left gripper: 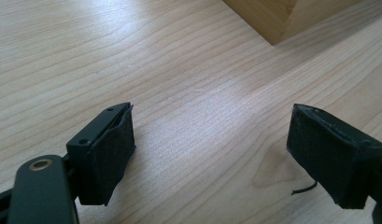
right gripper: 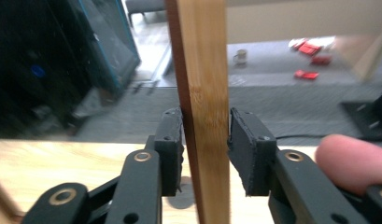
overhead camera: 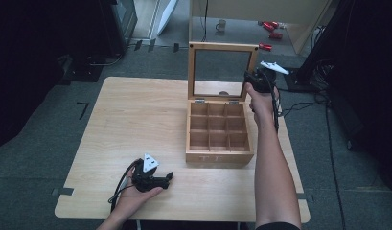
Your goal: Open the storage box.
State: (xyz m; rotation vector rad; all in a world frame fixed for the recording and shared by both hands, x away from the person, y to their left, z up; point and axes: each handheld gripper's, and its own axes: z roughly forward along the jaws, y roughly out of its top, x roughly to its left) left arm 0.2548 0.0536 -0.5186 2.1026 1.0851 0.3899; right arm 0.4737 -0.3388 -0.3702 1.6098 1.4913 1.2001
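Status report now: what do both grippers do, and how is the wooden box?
Right gripper shut on lid frame, lid upright. Left gripper open, low over table. Box compartments look empty. Nothing in the way.

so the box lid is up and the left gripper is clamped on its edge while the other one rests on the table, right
Not quite: the right gripper is on the lid's edge, as the right gripper view shows, its pads either side of the wooden frame. The left gripper is the one resting open on the table. The lid of the box is indeed up.
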